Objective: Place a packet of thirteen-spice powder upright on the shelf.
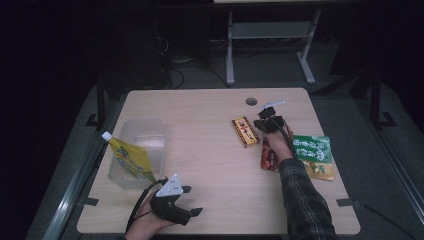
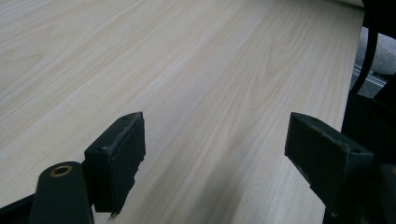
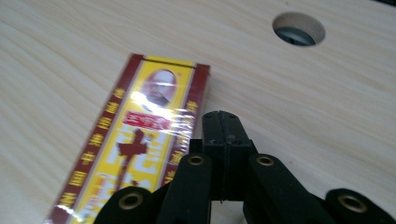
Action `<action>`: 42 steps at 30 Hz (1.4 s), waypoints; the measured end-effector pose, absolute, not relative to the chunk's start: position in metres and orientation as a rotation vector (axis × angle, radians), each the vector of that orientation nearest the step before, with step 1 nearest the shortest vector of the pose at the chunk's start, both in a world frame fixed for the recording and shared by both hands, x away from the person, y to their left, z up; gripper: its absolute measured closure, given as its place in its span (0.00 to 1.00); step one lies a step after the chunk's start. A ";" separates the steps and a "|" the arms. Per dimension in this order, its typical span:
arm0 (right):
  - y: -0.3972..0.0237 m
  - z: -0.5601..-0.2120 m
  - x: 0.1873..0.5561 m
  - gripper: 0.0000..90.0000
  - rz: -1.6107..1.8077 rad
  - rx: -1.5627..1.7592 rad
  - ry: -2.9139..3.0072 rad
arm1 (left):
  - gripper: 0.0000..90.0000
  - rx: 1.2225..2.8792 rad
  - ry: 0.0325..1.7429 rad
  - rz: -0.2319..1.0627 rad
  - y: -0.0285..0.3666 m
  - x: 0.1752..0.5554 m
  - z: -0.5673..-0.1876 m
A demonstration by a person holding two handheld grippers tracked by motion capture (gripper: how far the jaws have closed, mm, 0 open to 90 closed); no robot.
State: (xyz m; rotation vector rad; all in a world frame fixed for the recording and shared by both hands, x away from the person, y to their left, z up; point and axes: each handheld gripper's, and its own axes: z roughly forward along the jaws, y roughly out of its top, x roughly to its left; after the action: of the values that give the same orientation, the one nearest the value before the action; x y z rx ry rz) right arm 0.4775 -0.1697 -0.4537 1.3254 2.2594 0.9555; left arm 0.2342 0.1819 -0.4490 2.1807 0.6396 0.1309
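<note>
High view: right tongs [image 1: 264, 125] sit centre-right, clenched on nothing, tips at the right edge of one red-and-yellow box [image 1: 245, 131], likely poised to nudge it rather than grip. Left tongs [image 1: 190, 200], lower left, spread and idle over bare surface [image 1: 215, 165]. Count: one clear bin [image 1: 139, 150] holding one yellow pouch [image 1: 131, 159]; one green packet [image 1: 315, 155]; one red packet [image 1: 269, 157], part hidden by the hand.

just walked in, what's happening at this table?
A person works two hand-held grippers at a wooden table. The right gripper, jaws shut with nothing between them, is beside the red and yellow box. The left gripper hangs open over bare tabletop. A yellow pouch sits in the clear bin.
</note>
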 end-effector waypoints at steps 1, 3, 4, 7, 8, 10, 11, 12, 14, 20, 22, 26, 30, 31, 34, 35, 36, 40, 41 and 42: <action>-0.170 -0.457 0.479 1.00 0.946 1.330 2.270 | 0.22 2.180 0.640 0.131 0.182 0.234 -0.449; -0.169 -0.461 0.480 1.00 0.936 1.344 2.289 | 0.22 2.179 0.638 0.131 0.182 0.234 -0.449; -0.169 -0.463 0.481 1.00 0.932 1.346 2.295 | 0.22 2.178 0.638 0.130 0.182 0.234 -0.449; -0.165 -0.466 0.482 1.00 0.931 1.332 2.309 | 0.23 2.181 0.633 0.126 0.182 0.234 -0.449; -0.164 -0.466 0.482 1.00 0.930 1.329 2.312 | 0.24 2.180 0.632 0.127 0.182 0.234 -0.449; -0.162 -0.466 0.482 1.00 0.938 1.313 2.324 | 0.24 2.179 0.630 0.128 0.183 0.234 -0.448; -0.161 -0.466 0.482 1.00 0.935 1.310 2.326 | 0.24 2.178 0.629 0.128 0.183 0.234 -0.448; -0.160 -0.466 0.482 1.00 0.938 1.299 2.332 | 0.24 2.179 0.628 0.127 0.183 0.234 -0.448; -0.159 -0.465 0.481 1.00 0.946 1.286 2.348 | 0.24 2.178 0.629 0.128 0.183 0.234 -0.448; -0.150 -0.462 0.478 1.00 0.964 1.227 2.389 | 0.24 2.178 0.631 0.127 0.183 0.234 -0.448; -0.147 -0.461 0.477 1.00 0.963 1.230 2.393 | 0.24 2.178 0.632 0.125 0.183 0.234 -0.448; -0.142 -0.461 0.476 1.00 0.968 1.211 2.409 | 0.24 2.177 0.630 0.126 0.183 0.234 -0.448; -0.133 -0.460 0.476 1.00 0.935 1.173 2.438 | 0.24 2.181 0.627 0.125 0.183 0.234 -0.448; -0.129 -0.458 0.476 1.00 0.935 1.151 2.448 | 0.24 2.180 0.625 0.126 0.183 0.234 -0.448; -0.118 -0.454 0.475 1.00 0.918 1.091 2.498 | 0.24 2.180 0.626 0.127 0.183 0.234 -0.448; -0.113 -0.454 0.475 1.00 0.909 1.057 2.514 | 0.24 2.180 0.626 0.127 0.183 0.234 -0.448; -0.109 -0.454 0.474 1.00 0.907 1.031 2.525 | 0.24 2.177 0.627 0.127 0.183 0.234 -0.448; -0.096 -0.457 0.470 1.00 0.924 0.962 2.589 | 0.24 2.175 0.628 0.125 0.183 0.234 -0.447; -0.093 -0.457 0.468 1.00 0.929 0.938 2.603 | 0.24 2.175 0.628 0.125 0.184 0.234 -0.447; -0.091 -0.457 0.468 1.00 0.942 0.922 2.621 | 0.24 2.174 0.628 0.125 0.184 0.234 -0.447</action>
State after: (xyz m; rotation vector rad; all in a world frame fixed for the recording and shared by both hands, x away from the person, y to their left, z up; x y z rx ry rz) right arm 0.4675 -0.0906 -0.4571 0.9216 2.6214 0.9415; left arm 0.2337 0.1836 -0.4472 2.1739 0.6284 0.1255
